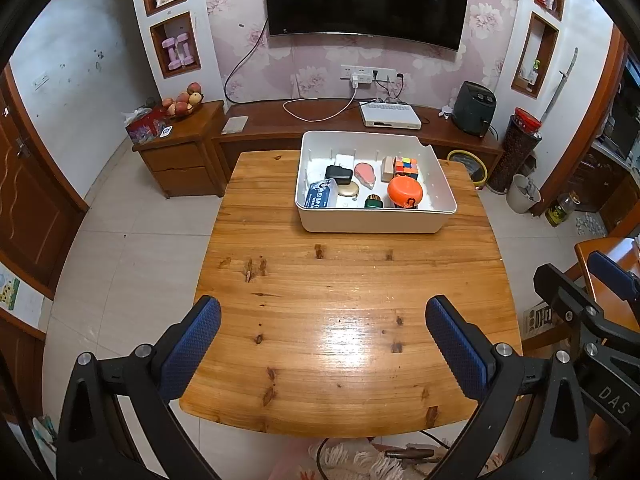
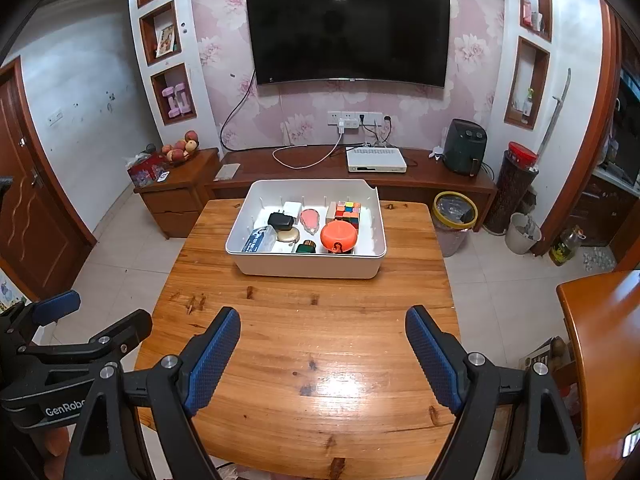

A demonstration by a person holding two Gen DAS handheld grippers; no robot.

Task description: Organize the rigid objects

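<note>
A white bin stands at the far side of the wooden table. It holds several items: an orange round case, a colour cube, a black charger, a pink piece, a blue-labelled box. My left gripper is open and empty over the near table. My right gripper is open and empty too.
A TV cabinet with a white set-top box and a black air fryer runs behind the table. A yellow-rimmed bin stands right of the table. Another wooden table is at the right edge.
</note>
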